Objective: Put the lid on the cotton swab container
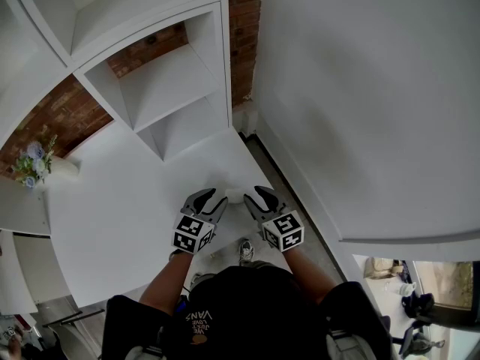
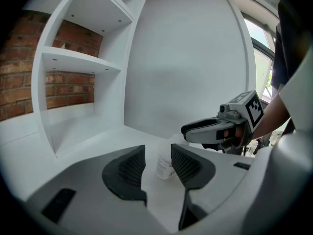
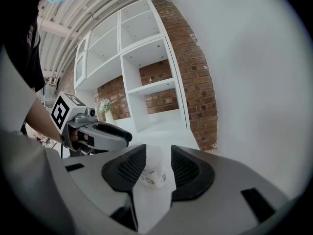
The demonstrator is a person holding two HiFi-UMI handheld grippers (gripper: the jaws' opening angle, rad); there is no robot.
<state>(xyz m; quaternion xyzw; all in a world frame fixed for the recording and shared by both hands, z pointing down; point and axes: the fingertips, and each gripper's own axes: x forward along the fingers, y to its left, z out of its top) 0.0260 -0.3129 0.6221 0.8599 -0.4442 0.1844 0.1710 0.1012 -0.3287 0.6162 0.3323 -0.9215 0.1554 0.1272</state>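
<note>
A small white cotton swab container (image 1: 234, 195) with a printed label stands on the white table (image 1: 112, 216) near its front right corner, between the tips of both grippers. My right gripper (image 3: 158, 164) has the container (image 3: 152, 173) between its ribbed pads, and its sides fill the gap and meet both. My left gripper (image 2: 158, 163) points at the container (image 2: 165, 166) from the other side. Its jaws stand apart, with bare space on each side of the container. I cannot make out a separate lid against the white surfaces.
A white shelf unit (image 1: 161, 88) stands on the table's far side against a brick wall (image 1: 60, 111). A small vase of flowers (image 1: 34, 162) sits at the far left. A white wall (image 1: 360, 88) runs along the right. The table edge is just below the grippers.
</note>
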